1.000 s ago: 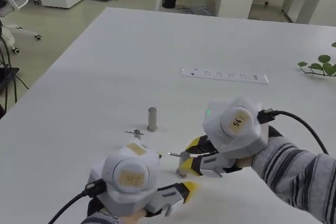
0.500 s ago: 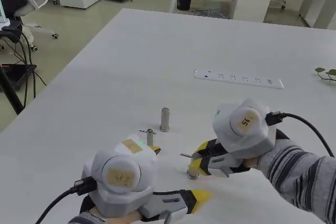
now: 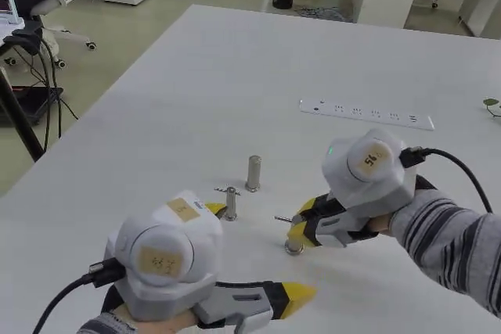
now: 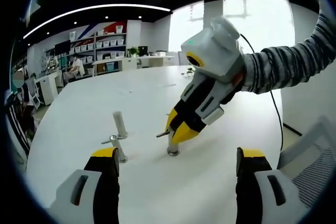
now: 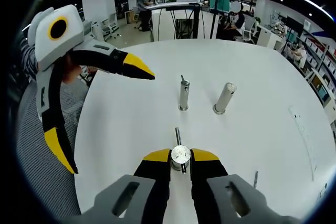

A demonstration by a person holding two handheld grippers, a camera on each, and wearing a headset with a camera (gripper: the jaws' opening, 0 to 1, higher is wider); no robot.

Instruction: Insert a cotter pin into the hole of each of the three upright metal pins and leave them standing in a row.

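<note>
The left gripper [image 4: 177,156] has drawn back, jaws wide, leaving the near pin [image 3: 293,246] ahead between them and clamped by the right gripper [image 3: 301,232] — cotter [image 3: 280,219] through its hole, so seemingly only the bare pin [image 3: 253,173] beyond remains.

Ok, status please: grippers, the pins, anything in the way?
Left gripper open, empty. Right gripper shut on nearest pin, cotter pin sticking out of it. Middle pin done, far pin bare. Nothing in the way.
</note>
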